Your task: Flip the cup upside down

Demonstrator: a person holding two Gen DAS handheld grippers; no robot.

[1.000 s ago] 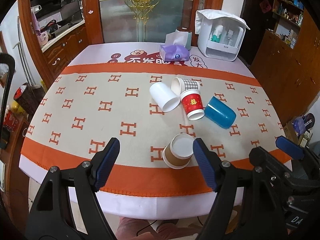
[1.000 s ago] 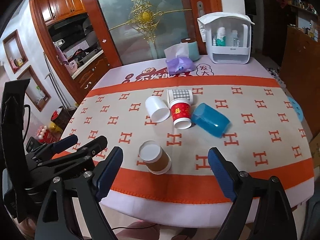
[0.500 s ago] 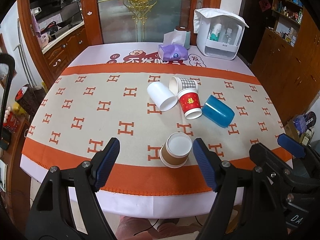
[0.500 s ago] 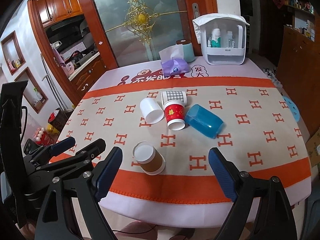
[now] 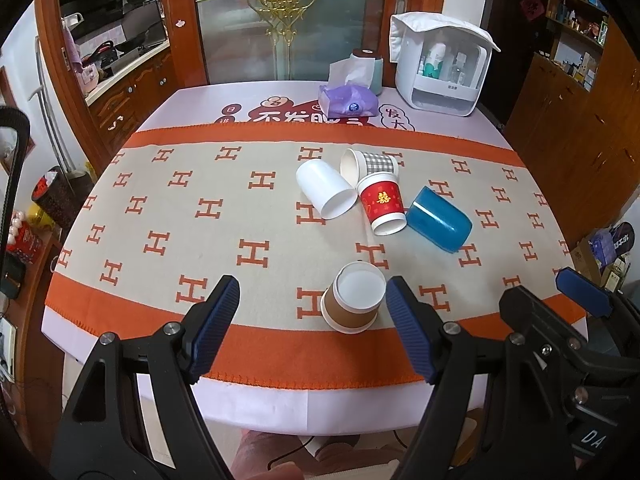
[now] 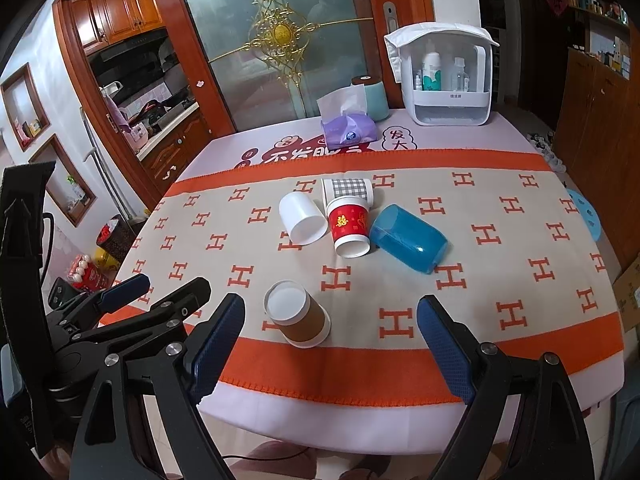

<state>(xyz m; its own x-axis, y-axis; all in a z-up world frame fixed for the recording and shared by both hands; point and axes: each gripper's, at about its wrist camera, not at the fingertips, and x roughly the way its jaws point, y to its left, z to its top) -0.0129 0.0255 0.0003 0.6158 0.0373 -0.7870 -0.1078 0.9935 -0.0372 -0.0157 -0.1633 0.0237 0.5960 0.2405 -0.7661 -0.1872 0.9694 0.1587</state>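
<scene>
A brown paper cup (image 5: 352, 304) stands upside down near the table's front edge, white base up; it also shows in the right wrist view (image 6: 298, 318). Behind it lie a white cup (image 5: 325, 193), a checked cup (image 5: 370, 165), a red cup (image 5: 382, 203) and a blue plastic cup (image 5: 439, 219), all on their sides. My left gripper (image 5: 310, 332) is open and empty, in front of the brown cup. My right gripper (image 6: 332, 354) is open and empty, to the right of the left one, short of the table edge.
The table (image 5: 160, 200) has an orange-bordered cloth with H marks. At its far end sit a purple tissue pack (image 5: 347, 103), a teal roll (image 5: 366, 66) and a white organiser box (image 5: 440, 70). Wooden cabinets (image 5: 568, 128) stand to the right.
Both grippers have drawn back a little from the table, so the cups sit slightly farther off. The jaws stay open. No cup has moved.
</scene>
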